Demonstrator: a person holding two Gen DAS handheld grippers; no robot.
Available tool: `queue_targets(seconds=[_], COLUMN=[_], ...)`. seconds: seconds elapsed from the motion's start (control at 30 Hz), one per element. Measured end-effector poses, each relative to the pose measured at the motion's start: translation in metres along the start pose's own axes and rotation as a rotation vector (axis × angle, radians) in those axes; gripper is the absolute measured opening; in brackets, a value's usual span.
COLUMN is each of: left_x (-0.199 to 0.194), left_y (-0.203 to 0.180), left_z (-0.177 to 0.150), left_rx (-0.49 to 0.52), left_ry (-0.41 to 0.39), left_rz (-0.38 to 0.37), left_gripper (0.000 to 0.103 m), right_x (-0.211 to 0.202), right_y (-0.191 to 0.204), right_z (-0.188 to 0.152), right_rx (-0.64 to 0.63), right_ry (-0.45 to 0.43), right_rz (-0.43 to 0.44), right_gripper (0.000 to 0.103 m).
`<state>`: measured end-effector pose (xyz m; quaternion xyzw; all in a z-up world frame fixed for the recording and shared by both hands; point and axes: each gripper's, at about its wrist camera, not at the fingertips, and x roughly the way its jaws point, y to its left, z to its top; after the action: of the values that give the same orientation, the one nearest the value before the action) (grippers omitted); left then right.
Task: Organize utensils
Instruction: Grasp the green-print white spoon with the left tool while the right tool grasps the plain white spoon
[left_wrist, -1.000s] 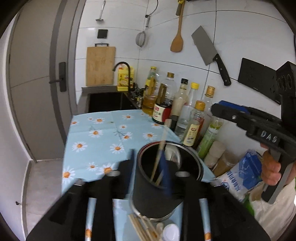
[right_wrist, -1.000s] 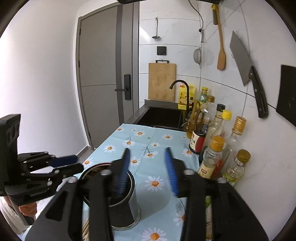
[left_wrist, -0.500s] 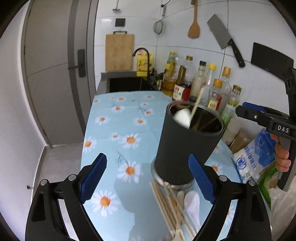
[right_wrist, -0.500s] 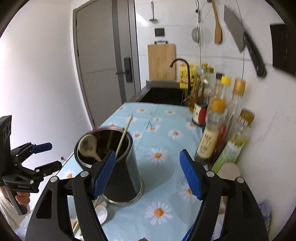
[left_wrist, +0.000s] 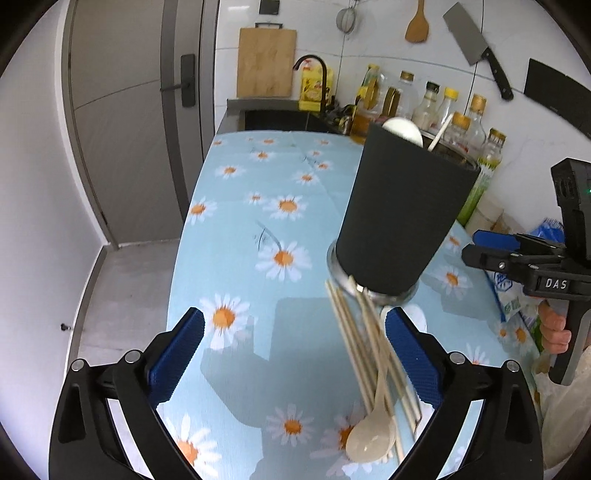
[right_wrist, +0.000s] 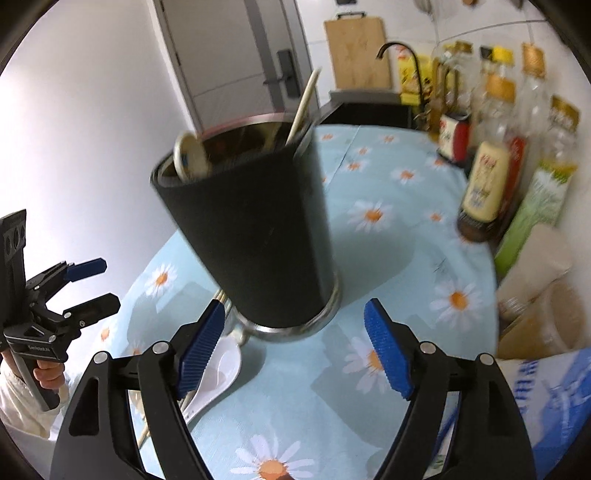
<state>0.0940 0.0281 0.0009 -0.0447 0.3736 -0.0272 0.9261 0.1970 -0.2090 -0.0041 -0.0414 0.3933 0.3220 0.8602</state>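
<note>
A black utensil holder (left_wrist: 399, 218) stands on the daisy tablecloth (left_wrist: 258, 229), with a spoon bowl (left_wrist: 402, 129) and a chopstick (left_wrist: 441, 131) sticking out of it. It also shows in the right wrist view (right_wrist: 251, 229). Several wooden chopsticks (left_wrist: 354, 343) and a wooden spoon (left_wrist: 373, 439) lie in front of its base. A white spoon (right_wrist: 218, 376) lies there too. My left gripper (left_wrist: 293, 365) is open and empty, just short of the loose utensils. My right gripper (right_wrist: 295, 350) is open and empty, low in front of the holder.
Several oil and sauce bottles (left_wrist: 436, 107) line the wall on the right, with bags (right_wrist: 535, 295) in front of them. A sink with a black tap (left_wrist: 314, 66) is at the far end. A cleaver (left_wrist: 476, 48) and a spatula (left_wrist: 417, 22) hang on the wall.
Both grippers have opened wide and dropped lower and back from the holder. The holder, held a second ago, now stands free on the cloth.
</note>
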Motion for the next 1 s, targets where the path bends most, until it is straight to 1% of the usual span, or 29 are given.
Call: queue_targets(seconds=[0.13,0.27,0.5,0.57,0.63,0.7,0.77,0.8,0.83,0.87,1.0], left_x=[0.004,0.007,0.011,0.012,0.014,0.015,0.015,0.016,0.016,0.017,0.018], left_y=[-0.001,-0.006,-0.010,-0.011,-0.013,-0.015,-0.017,-0.018,-0.019,-0.020,-0.029], left_z=[-0.014,-0.025,-0.034,-0.037,-0.039,-0.041,-0.041,-0.042,-0.042,-0.043,-0.045], left_rx=[0.001,0.016,-0.006,-0.011,-0.010,-0.009,-0.007,-0.006,-0.005,-0.005,0.013], left_ry=[0.045,0.074,0.105,0.114,0.121,0.127,0.129,0.132,0.135,0.137,0.151], left_rz=[0.003,0.011,-0.012,-0.011,-0.010,-0.015,-0.018,-0.020,-0.023,-0.027,-0.066], left_gripper=[0.096,0.096,0.096,0.096,0.096,0.096,0.096,0.096,0.096,0.096,0.096], right_x=[0.020,0.037,0.054,0.058,0.061,0.065,0.068,0.071,0.073,0.072,0.068], right_y=[0.007,0.011,0.013,0.014,0.016,0.019,0.022,0.024,0.025,0.027,0.034], right_z=[-0.008,-0.014,-0.018,-0.018,-0.018,-0.020,-0.022,-0.024,-0.025,-0.027,-0.027], right_rx=[-0.036,-0.051,-0.057,-0.066,-0.084,-0.099,-0.104,-0.101,-0.099,-0.096,-0.088], right_ry=[0.054,0.103,0.141,0.146,0.153,0.168,0.187,0.203,0.213,0.213,0.182], right_rz=[0.039,0.064,0.114,0.123,0.137,0.151,0.167,0.176,0.188,0.202,0.218], right_gripper=[0.077,0.077,0.076,0.069,0.065,0.055,0.040,0.035,0.023,0.016,0.011])
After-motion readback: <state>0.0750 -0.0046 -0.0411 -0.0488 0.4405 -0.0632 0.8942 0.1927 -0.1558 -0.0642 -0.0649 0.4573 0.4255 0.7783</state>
